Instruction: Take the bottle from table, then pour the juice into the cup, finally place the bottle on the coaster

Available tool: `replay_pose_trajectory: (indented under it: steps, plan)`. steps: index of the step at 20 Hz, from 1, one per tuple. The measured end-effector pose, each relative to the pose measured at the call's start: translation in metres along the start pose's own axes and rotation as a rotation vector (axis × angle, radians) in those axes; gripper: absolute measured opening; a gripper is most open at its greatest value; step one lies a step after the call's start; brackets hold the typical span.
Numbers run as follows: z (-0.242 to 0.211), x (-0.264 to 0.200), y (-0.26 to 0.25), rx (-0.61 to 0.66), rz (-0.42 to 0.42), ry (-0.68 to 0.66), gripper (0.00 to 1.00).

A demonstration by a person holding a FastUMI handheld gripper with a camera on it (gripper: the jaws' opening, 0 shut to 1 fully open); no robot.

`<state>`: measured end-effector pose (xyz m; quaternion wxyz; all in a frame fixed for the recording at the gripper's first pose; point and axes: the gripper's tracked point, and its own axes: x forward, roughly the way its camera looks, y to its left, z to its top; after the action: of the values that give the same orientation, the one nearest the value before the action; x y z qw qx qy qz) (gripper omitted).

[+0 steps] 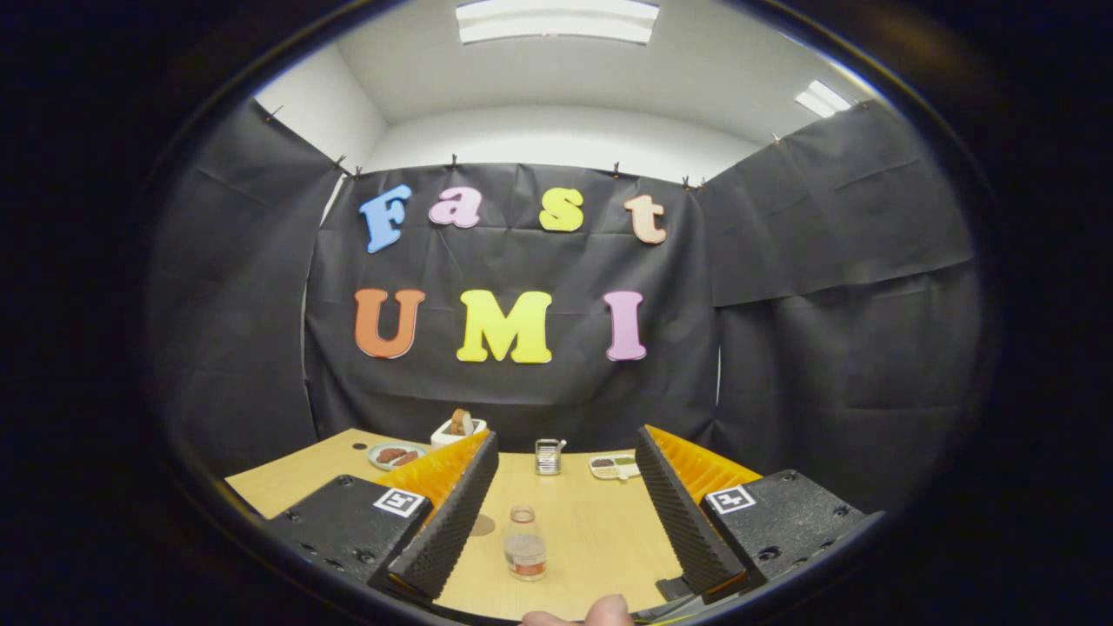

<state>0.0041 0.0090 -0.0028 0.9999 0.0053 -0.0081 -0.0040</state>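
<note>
We look forward along the gripper (561,513), whose two ridged black fingers (448,530) stand wide apart with nothing between their pads. On the pale wooden table (600,522), just ahead and between the fingers, slightly nearer the left one, stands a small clear bottle (525,544), upright, with a little orange-red juice at its bottom. A flat round shape (483,524) lies just left of the bottle, partly hidden by the left finger; it may be the coaster, though we cannot be sure. Farther off, near the black cloth wall, sit a small clear glass cup (548,456), a plate of sausages (396,455), a white toaster with bread (458,428) and a divided snack tray (615,467). A fingertip (600,613) shows at the near edge.

We judge the step in hand is the approach to the bottle. To do it well, we centre the bottle between the fingers, move in low and level, and close on its body, not its narrow neck, so it stays upright.
</note>
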Motion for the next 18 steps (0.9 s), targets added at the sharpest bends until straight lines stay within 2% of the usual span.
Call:
replay_pose_trajectory:
  steps: [18]
  plan:
    - [-0.009, 0.004, 0.008, -0.012, 0.01, -0.012, 1.0]
